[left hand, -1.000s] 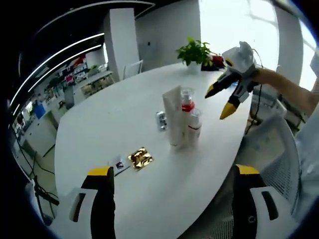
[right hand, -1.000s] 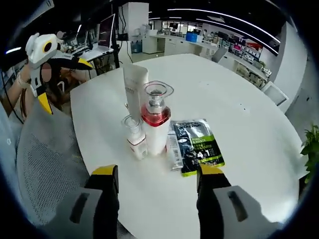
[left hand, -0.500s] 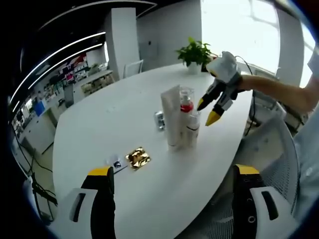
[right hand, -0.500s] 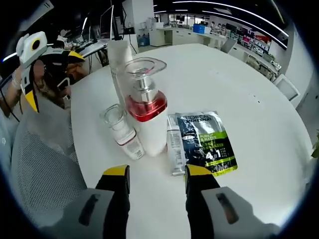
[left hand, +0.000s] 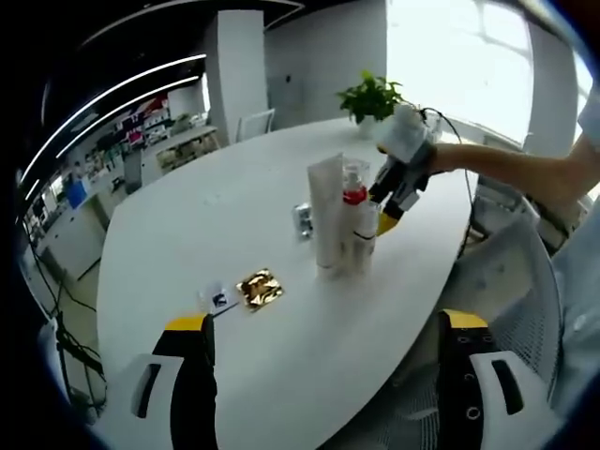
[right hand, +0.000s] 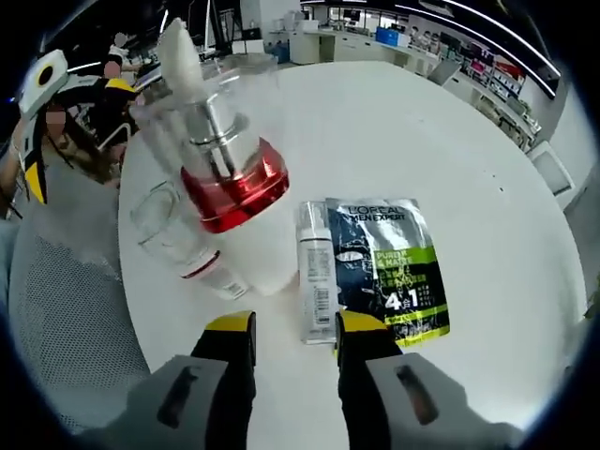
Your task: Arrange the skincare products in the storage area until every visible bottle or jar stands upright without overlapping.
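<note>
Bare table (right hand: 469,141) lies beyond the sachet (right hand: 386,265); pump bottle (right hand: 230,202) crowds the lying tube (right hand: 316,281).

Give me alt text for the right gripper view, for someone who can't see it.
The right tongs, jaws open, hover low over a white table just short of a small silver tube lying flat beside a dark and green sachet. Left of the tube stand a clear-capped pump bottle with a red band and a smaller clear-capped bottle.

red-collared white pump bottle (right hand: 234,202), black-and-green sachet (right hand: 386,267) (white lettering), gold packet (left hand: 259,288)
</note>
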Tool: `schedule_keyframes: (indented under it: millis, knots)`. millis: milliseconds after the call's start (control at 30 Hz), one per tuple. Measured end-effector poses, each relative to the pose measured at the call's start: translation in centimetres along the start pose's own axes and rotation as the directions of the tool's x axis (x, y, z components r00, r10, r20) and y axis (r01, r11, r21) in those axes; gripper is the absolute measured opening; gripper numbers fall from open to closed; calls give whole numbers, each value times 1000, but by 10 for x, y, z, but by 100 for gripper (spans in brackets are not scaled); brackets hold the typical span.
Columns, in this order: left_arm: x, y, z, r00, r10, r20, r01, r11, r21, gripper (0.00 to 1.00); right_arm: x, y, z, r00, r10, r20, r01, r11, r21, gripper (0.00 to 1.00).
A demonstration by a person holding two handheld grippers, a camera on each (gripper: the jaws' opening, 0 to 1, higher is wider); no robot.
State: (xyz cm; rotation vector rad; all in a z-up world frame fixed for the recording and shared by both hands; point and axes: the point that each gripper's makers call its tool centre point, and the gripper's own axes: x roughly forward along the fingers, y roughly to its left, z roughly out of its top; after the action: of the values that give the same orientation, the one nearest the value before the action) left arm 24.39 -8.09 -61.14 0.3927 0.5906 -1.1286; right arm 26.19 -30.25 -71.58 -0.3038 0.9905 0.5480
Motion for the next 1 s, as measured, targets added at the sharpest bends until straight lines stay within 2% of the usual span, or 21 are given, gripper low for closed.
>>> schedule_keyframes:
  millis: [167, 500, 1000]
  knots:
    - [-1, -1, -2, 1000, 0, 1, 0, 1000, -12, 97, 9, -8, -1, 1000, 8, -26, -8, 1000, -2, 31]
    - [-1, 0, -5, 1000, 5, -2, -5, 1000, -30, 97, 20, -7, 0, 998, 48, -49, -48, 999, 0, 28]
    - [-1, -1, -9, 1000, -1, -4, 0, 999, -54, 97, 32, -12, 0, 995, 47, -87, -48, 999, -14, 25]
